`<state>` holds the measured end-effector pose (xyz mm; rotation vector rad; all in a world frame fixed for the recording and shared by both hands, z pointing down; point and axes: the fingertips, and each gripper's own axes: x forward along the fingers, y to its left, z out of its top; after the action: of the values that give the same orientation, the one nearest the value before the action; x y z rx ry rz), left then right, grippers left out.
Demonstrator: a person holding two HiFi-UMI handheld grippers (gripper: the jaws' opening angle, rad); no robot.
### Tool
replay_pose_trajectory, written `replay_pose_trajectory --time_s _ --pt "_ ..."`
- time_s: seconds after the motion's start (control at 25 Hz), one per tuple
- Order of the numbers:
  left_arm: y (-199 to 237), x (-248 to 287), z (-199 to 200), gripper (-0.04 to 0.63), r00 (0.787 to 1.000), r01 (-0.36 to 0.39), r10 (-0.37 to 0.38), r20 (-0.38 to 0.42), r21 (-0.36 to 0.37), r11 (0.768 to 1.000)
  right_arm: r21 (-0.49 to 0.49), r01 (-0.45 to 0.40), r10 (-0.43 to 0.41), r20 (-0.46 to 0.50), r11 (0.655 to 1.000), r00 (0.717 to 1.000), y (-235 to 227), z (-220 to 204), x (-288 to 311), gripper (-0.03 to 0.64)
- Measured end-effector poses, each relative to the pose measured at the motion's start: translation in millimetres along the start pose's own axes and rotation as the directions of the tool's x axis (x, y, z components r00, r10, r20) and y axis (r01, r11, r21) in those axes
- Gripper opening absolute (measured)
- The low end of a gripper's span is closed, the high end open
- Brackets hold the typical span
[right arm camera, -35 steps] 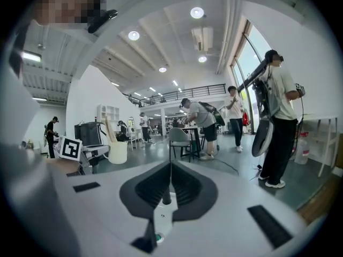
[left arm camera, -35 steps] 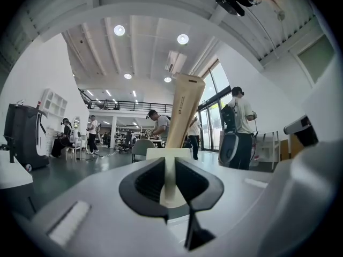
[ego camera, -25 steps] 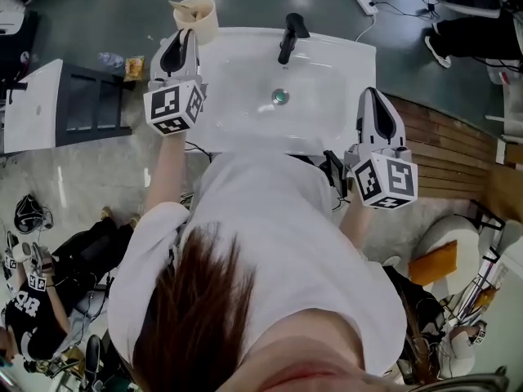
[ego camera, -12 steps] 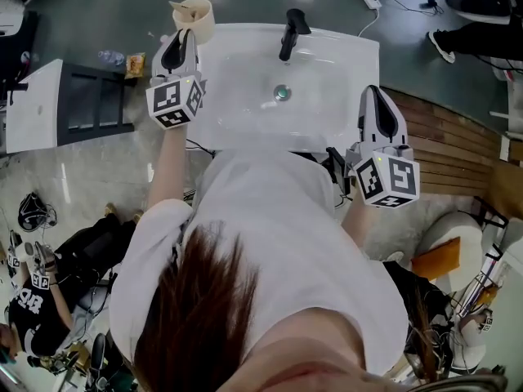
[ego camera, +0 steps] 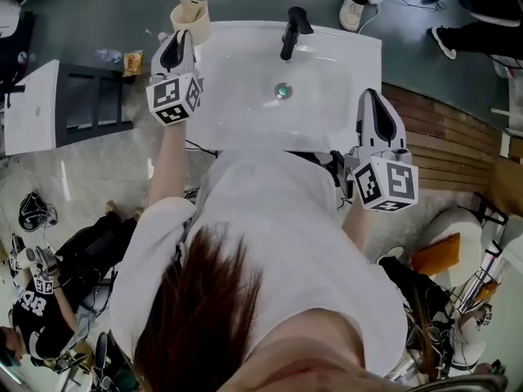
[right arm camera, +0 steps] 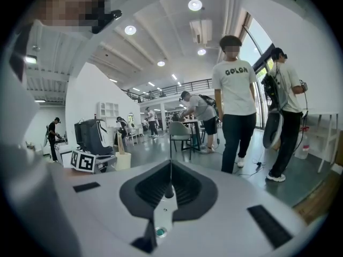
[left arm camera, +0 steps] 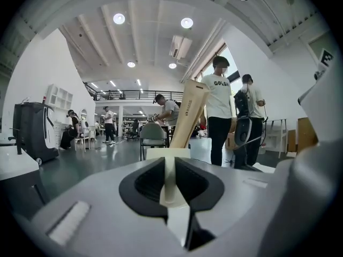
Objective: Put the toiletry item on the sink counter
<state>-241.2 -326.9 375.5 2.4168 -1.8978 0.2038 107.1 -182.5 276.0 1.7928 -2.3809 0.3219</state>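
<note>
We see the left hand-held gripper (ego camera: 181, 35) slightly lower than a second ago. Its jaws pinch the wall of the cream plastic cup (ego camera: 190, 15), which holds a leaning tan carton (left arm camera: 188, 114) at the back left corner of the white sink worktop (ego camera: 327, 64). A white shoe (ego camera: 351, 11) has appeared beyond the black faucet (ego camera: 292, 31). The right hand-held gripper (ego camera: 370, 95) hangs closed and empty at the worktop's right edge, near wooden floorboards (ego camera: 441, 145).

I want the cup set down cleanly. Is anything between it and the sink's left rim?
Nothing visible. The left gripper holds the cup just beyond the back-left corner of the sink; its rim there is bare, the faucet well aside.
</note>
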Motion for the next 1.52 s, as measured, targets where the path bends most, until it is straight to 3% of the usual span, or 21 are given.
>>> replay_pose_trajectory --time_s 0.32,0.84,1.52 --pt "9 10 -30 0.052 0.999 -0.009 0.008 -0.038 -0.016 1.0 -0.007 0.009 -0.009 -0.046 1.0 0.999 0 -7 12 0.011" --pt "14 20 -61 0.052 0.997 -0.019 0.019 -0.075 -0.005 1.0 -0.027 -0.035 0.034 -0.05 0.999 0.998 15 -3 34 0.011" --pt "17 40 -101 0.054 0.986 -0.01 0.007 -0.168 -0.02 1.0 -0.016 -0.018 0.017 -0.073 1.0 0.997 23 -5 40 0.011"
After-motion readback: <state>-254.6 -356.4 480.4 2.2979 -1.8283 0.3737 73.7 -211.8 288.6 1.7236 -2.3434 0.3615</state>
